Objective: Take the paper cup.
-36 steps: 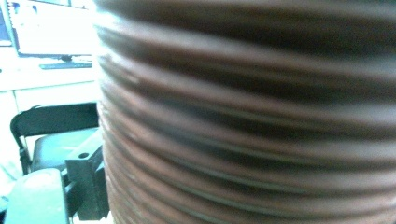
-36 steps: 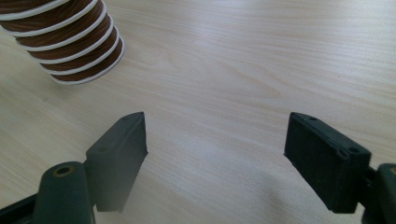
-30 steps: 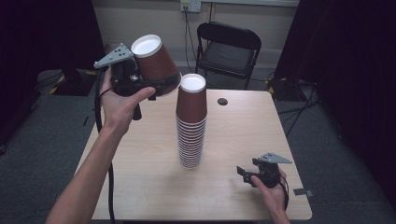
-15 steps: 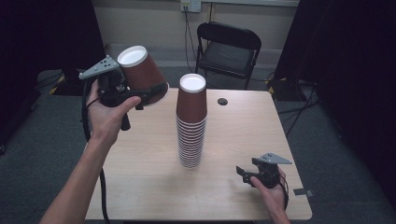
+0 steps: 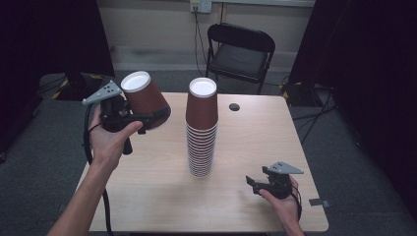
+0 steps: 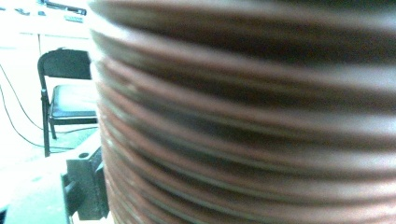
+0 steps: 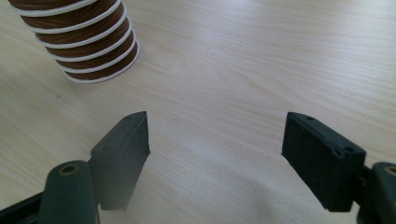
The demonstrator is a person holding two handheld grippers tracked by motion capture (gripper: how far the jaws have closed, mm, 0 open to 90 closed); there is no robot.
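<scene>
At the table's left edge the left gripper (image 5: 132, 117) clasps a cup (image 5: 145, 100), held in the air and upside down, its white base tilted up and to the left and its long axis leaning. The stack (image 5: 201, 129) stands upright at mid-table, well to the cup's right and a little nearer the person. It looks as if the cup must be righted before it is set down. Far right, the right gripper (image 5: 252, 182) rests on the table with its jaws apart and nothing between them.
</scene>
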